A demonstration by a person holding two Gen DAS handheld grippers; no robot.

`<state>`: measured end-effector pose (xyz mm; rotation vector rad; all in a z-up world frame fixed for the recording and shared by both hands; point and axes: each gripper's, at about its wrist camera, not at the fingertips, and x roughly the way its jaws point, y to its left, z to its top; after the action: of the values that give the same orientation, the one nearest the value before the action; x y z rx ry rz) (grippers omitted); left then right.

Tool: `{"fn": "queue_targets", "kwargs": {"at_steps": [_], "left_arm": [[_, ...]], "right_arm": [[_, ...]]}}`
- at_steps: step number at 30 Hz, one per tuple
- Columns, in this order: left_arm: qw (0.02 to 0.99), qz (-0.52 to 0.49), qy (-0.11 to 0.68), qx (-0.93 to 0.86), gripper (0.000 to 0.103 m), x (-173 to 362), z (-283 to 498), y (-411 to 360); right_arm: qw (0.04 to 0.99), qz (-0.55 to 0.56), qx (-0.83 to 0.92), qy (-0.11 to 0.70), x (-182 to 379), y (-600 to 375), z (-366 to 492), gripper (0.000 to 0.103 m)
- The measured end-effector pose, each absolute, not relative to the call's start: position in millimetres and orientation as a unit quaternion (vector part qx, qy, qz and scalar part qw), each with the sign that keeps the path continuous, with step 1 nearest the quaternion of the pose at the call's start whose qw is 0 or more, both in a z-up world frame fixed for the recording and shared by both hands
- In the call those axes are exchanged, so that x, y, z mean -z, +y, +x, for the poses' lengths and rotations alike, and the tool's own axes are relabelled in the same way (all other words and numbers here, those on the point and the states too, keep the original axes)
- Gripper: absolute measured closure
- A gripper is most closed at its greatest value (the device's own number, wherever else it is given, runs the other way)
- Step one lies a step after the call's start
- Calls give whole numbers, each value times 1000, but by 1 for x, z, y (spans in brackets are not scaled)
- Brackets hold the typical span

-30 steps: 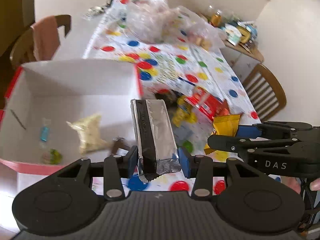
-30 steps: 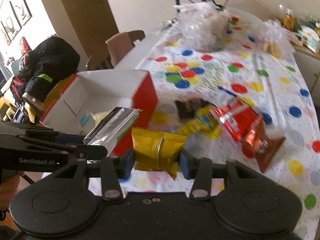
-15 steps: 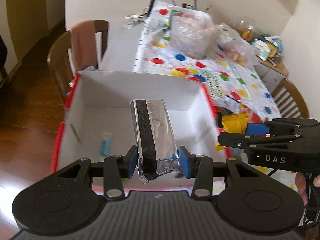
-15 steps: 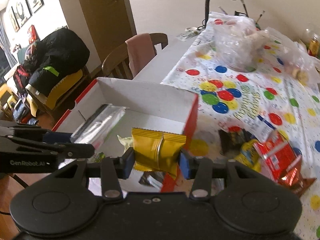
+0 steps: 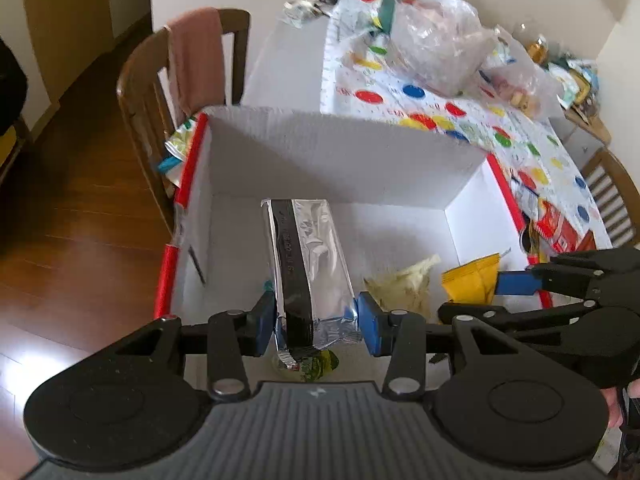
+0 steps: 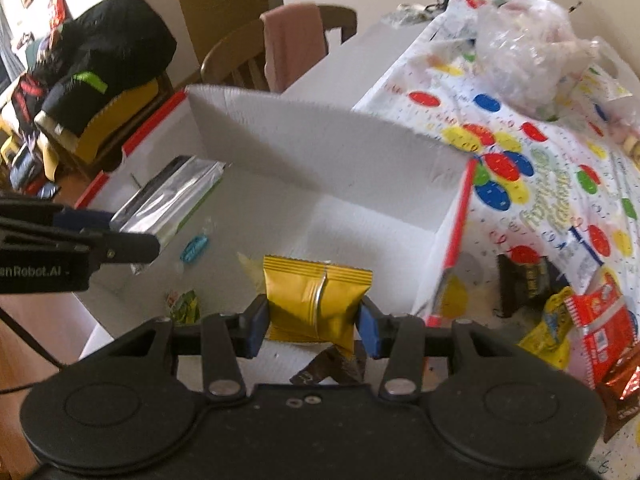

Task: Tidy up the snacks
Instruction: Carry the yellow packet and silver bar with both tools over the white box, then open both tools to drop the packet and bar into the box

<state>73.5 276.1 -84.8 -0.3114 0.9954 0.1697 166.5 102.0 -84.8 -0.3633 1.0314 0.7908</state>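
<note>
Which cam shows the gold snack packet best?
Right wrist: the gold snack packet sits centred in the right claw, its full face and seam visible. Left wrist shows only an edge-on corner at the frame's right, over the white box.

right gripper (image 6: 313,322): clamped on gold packet (image 6: 316,304), over box (image 6: 320,148)
left gripper (image 6: 132,236): at left, gripping silver packet (image 6: 172,200)
box floor: blue candy (image 6: 195,249), green wrapper (image 6: 185,305)
tablecloth (image 6: 560,184): red pack (image 6: 600,334), yellow pack (image 6: 550,330)
</note>
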Motion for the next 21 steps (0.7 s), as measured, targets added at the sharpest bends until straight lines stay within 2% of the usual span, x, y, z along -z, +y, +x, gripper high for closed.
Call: {"fn": "queue_targets", "kwargs": {"at_steps": [21], "left_arm": [[838,-126,525,-79,60,121,86,268]], "right_arm": [[760,-206,-368,494,113,121,154,57]]}}
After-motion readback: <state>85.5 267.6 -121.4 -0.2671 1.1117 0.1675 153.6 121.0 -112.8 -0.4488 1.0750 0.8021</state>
